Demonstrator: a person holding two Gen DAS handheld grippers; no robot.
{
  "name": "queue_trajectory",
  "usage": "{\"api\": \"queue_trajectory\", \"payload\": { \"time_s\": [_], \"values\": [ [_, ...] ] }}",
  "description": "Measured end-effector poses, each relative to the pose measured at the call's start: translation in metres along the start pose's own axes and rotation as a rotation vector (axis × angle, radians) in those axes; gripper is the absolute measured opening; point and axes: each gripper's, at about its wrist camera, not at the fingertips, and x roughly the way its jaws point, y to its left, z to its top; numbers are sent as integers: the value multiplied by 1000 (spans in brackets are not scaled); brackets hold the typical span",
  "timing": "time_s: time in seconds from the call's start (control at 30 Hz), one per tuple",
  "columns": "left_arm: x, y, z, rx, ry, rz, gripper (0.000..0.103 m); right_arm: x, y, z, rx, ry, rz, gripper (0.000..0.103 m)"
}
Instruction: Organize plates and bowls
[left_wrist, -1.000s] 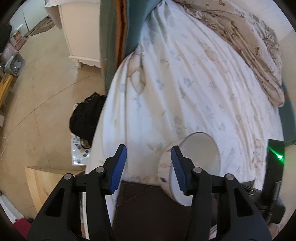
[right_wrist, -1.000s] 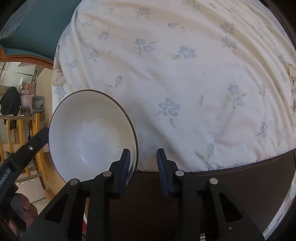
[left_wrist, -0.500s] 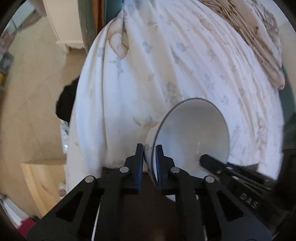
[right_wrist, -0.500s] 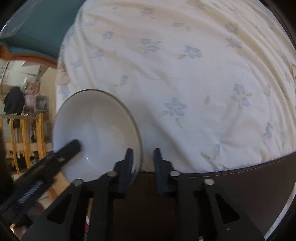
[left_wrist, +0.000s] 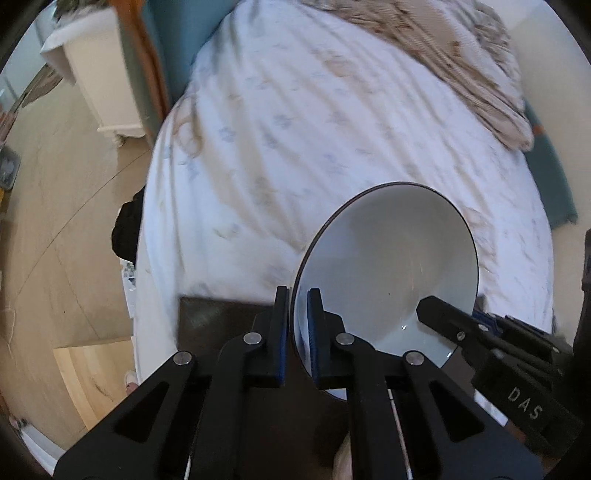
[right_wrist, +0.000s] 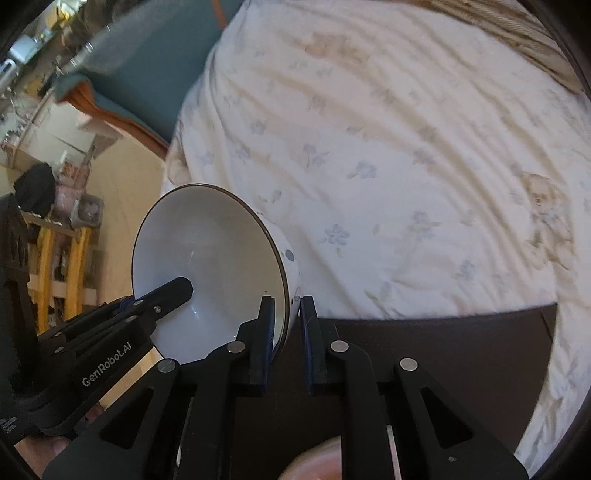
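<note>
Left wrist view: the bowl (left_wrist: 388, 266) is seen held tilted above the bed (left_wrist: 295, 129), its rim pinched between the blue pads of the left gripper (left_wrist: 297, 325), whose jaws are closed down to the thickness of the wall. The opposite side of the rim is gripped by the right gripper (right_wrist: 282, 328), its jaws likewise nearly closed, one pad inside the bowl and one outside. In each view the other gripper's finger is seen reaching into the bowl.

A slip is judged the chief risk. The bowl is glazed and smooth, and it is held only by two narrow pinches on a thin, curved rim; if the two hands were drawn apart or twisted against each other, the rim could be levered out of one pair of pads. The bowl would then swing from the remaining grip and might drop. A fall onto the sheet (right_wrist: 369, 166) would be cushioned, but the dark board (right_wrist: 424, 332) below the grippers looks hard, and a chip could be caused there.

The bowl is round and deep, white inside with a thin dark line along the rim and small blue marks on the outer wall. The sheet is soft, creased cotton printed with pale blue flowers. The board appears flat, matt and rigid.
</note>
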Motion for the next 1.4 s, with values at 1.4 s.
{"api": "queue_trajectory", "payload": {
  "time_s": [1.4],
  "values": [
    [-12,-112,-152,259,132,-35,7,-98,-111,-195,126,-50,169,26]
  ]
}}
